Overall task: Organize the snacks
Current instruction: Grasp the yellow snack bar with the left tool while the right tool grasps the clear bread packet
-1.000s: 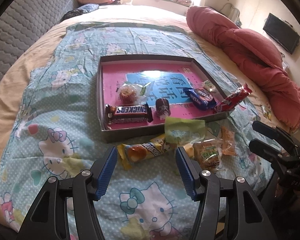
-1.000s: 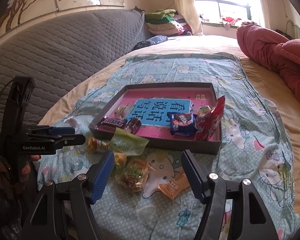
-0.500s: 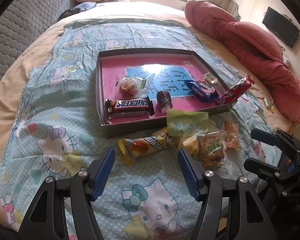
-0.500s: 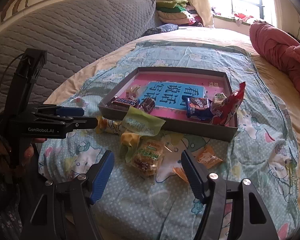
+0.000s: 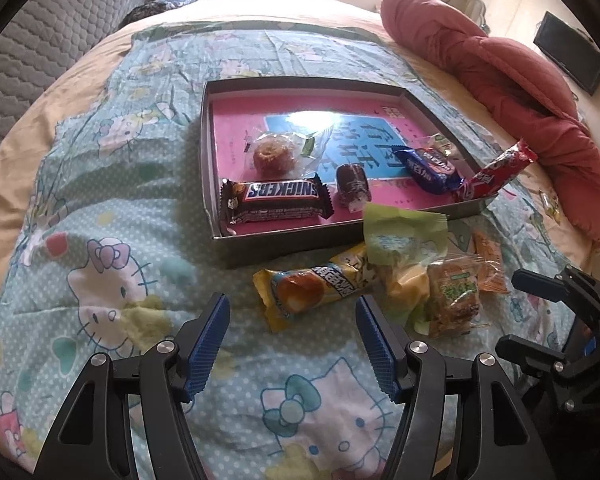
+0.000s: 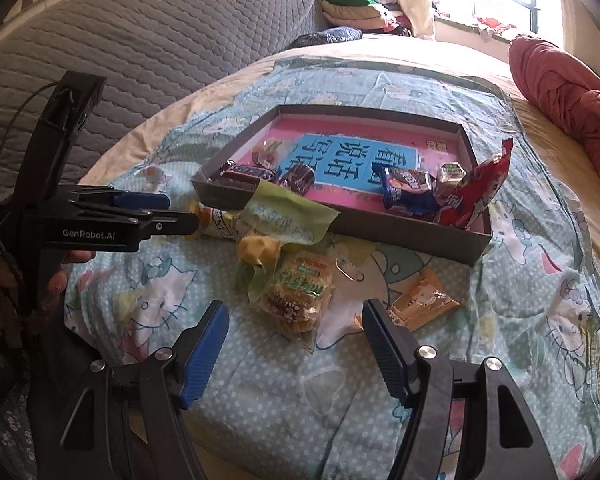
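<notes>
A shallow grey box (image 5: 284, 242) with a pink floor lies on the bedspread. Inside are a Snickers bar (image 5: 278, 200), a wrapped round cake (image 5: 272, 156), a small brown sweet (image 5: 352, 184) and a blue packet (image 5: 428, 168). A red packet (image 5: 496, 172) leans on its right rim. In front of the box lie a yellow packet (image 5: 312, 288), a green packet (image 5: 404, 236), a clear cracker packet (image 6: 300, 296) and an orange packet (image 6: 424, 300). My left gripper (image 5: 291, 302) hovers open just short of the yellow packet. My right gripper (image 6: 295, 308) is open over the cracker packet, holding nothing.
A red quilt (image 5: 520, 80) is bunched along the bed's right side. The grey padded headboard (image 6: 160, 40) rises at the left, with folded clothes (image 6: 356, 4) at the far end. A hand (image 6: 4, 272) holds the left gripper's handle at the bed's near edge.
Both views have drawn closer to the loose snacks. My left gripper has sunk toward the yellow packet and its jaws stand slightly wider. No snack has moved.
</notes>
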A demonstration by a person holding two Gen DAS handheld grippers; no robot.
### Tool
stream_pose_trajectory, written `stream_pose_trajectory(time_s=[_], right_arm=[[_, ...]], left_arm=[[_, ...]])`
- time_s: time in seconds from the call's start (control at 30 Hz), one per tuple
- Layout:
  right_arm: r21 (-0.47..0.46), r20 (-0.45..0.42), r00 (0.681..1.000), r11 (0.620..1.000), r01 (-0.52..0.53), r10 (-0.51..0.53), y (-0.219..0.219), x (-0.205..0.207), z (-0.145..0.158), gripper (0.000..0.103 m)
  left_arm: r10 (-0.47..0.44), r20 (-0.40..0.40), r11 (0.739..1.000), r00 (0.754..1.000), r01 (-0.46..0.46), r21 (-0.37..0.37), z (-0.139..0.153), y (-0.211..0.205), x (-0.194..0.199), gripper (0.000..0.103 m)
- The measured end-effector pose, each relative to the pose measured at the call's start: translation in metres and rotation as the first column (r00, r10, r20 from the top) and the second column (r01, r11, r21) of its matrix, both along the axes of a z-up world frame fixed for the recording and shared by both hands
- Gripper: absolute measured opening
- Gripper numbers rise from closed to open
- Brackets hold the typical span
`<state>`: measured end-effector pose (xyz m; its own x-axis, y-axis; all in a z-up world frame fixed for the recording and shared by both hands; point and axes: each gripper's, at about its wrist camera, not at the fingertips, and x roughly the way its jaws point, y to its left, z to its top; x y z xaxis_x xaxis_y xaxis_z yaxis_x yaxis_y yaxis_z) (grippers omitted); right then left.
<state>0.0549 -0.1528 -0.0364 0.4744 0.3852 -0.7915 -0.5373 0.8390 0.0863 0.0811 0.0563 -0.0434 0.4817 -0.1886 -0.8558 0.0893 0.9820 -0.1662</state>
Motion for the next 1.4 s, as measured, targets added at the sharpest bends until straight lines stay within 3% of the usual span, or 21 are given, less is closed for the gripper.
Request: stream_pose_trajectory(time_s=[0.2, 0.4, 0.67, 1.03, 1.2, 1.4], right_arm=[[0.007, -0.017, 0.998, 0.999, 0.053, -0.053, -0.010, 0.007, -0.003, 0.069], [0.028, -0.039, 0.996, 0.996, 0.083, -0.082, -0.018, 0.012, -0.004, 0.069], [0.025, -0.051, 0.993, 0.993, 0.111, -0.110, -0.022, 0.016, -0.007, 0.069], [0.057, -0.139, 0.951, 0.956, 0.286, -0.276, -0.056, 0.037, -0.021, 0.069], [0.059, -0.164, 0.936, 0.944, 0.323, -0.310, -0.060, 0.049, -0.031, 0.069], [0.110, -0.110, 0.963, 0.960, 0.258, -0.246, -0.053, 0.039, -0.016, 0.069]], left_arm=[[-0.043, 0.004, 0.999, 0.999, 0.043, 0.014, -0.007, -0.009, 0.007, 0.067], [-0.099, 0.035, 0.992, 0.994, 0.096, 0.081, -0.009, -0.020, 0.015, 0.067], [-0.167, 0.035, 0.982, 0.985, 0.163, 0.094, -0.013, -0.027, 0.023, 0.067], [-0.252, 0.042, 0.960, 0.967, 0.244, 0.134, -0.018, -0.037, 0.025, 0.067], [-0.294, 0.054, 0.946, 0.954, 0.282, 0.160, -0.019, -0.045, 0.023, 0.062], [-0.313, 0.056, 0.943, 0.948, 0.304, 0.133, -0.021, -0.046, 0.024, 0.057]])
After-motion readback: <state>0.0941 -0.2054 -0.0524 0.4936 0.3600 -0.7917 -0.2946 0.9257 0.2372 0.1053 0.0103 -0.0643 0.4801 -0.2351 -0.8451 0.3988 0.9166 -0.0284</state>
